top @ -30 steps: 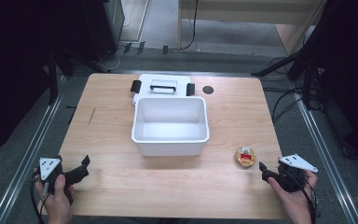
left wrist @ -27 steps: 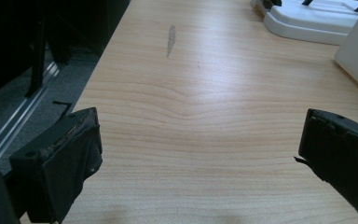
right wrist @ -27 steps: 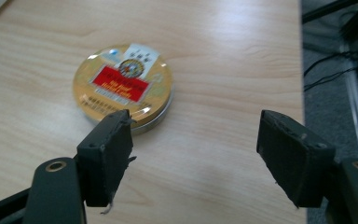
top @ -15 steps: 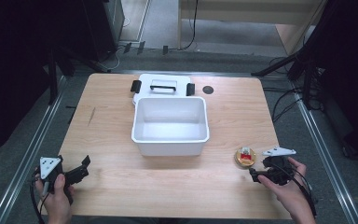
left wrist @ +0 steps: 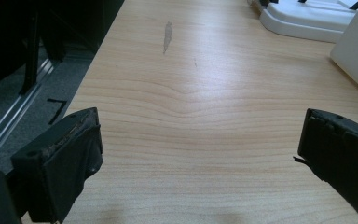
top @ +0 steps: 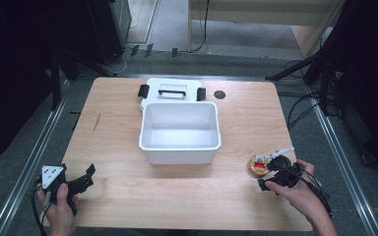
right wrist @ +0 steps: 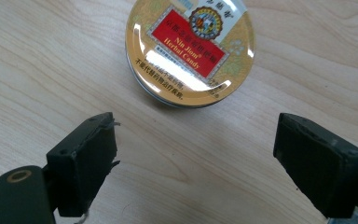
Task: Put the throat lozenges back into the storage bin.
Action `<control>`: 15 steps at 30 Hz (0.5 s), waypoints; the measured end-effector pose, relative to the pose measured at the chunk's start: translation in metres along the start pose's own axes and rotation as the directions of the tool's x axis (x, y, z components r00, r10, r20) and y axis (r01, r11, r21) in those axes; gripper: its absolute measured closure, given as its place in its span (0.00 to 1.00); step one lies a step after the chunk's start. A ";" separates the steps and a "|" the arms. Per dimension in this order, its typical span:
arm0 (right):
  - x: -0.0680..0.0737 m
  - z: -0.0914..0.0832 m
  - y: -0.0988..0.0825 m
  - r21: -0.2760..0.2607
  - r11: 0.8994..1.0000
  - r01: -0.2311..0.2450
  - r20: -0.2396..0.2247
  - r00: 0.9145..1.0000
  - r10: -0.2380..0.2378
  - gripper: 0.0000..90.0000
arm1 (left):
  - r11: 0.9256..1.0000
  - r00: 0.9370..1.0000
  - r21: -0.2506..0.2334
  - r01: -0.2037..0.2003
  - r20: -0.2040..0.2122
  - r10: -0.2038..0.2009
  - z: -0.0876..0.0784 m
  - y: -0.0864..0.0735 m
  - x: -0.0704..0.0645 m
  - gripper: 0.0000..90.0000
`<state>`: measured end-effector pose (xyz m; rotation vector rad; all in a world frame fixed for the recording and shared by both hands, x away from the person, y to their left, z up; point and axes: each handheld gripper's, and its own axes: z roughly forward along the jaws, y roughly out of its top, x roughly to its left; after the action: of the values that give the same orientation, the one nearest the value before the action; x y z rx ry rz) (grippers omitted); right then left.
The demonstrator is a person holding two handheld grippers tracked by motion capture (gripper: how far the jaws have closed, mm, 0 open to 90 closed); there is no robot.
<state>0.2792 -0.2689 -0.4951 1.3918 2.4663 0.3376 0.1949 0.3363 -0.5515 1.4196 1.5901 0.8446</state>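
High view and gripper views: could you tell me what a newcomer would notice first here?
Probably the white tub at the table's centre, with its lid lying just behind it. Next, the round gold candy tin near the right edge, lying flat just ahead of the open right gripper.

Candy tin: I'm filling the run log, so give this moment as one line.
right tongs: open, jaws just opening, nearing candy tin | tin: on table, untouched | left tongs: open, idle

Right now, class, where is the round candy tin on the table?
In the high view the candy tin lies flat near the table's right front, right of the white tub, just ahead of the open right tongs.
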 end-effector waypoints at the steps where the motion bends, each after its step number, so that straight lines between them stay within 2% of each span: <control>1: 0.000 0.000 0.000 0.000 1.000 0.000 0.000 1.000 0.000 0.15 | 1.000 1.000 0.000 0.000 0.000 0.000 0.000 0.000 0.000 0.00; 5: 0.000 0.004 0.007 0.047 0.999 0.027 -0.011 1.000 -0.027 0.15 | 1.000 1.000 0.000 -0.003 -0.001 0.003 0.000 0.000 0.000 0.00; 9: -0.001 0.005 0.017 0.078 0.997 0.028 -0.021 0.999 -0.026 0.14 | 1.000 1.000 -0.001 -0.004 -0.003 0.004 0.000 0.000 -0.001 0.00; 11: -0.002 0.006 0.022 0.092 0.995 0.025 -0.024 0.999 -0.023 0.10 | 1.000 1.000 0.000 -0.004 -0.002 0.004 0.000 0.000 -0.001 0.00; 12: -0.003 0.006 0.028 0.104 0.994 0.017 -0.030 0.999 -0.014 0.05 | 1.000 1.000 -0.002 -0.004 -0.001 0.004 0.000 0.000 0.000 0.00; 15: -0.005 0.006 0.034 0.118 0.993 0.014 -0.041 0.999 -0.009 0.03 | 1.000 1.000 -0.002 -0.003 0.000 0.003 0.000 0.000 0.000 0.00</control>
<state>0.3106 -0.2555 -0.4886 1.4290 2.5635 0.2225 0.1949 0.3360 -0.5515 1.4214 1.5874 0.8477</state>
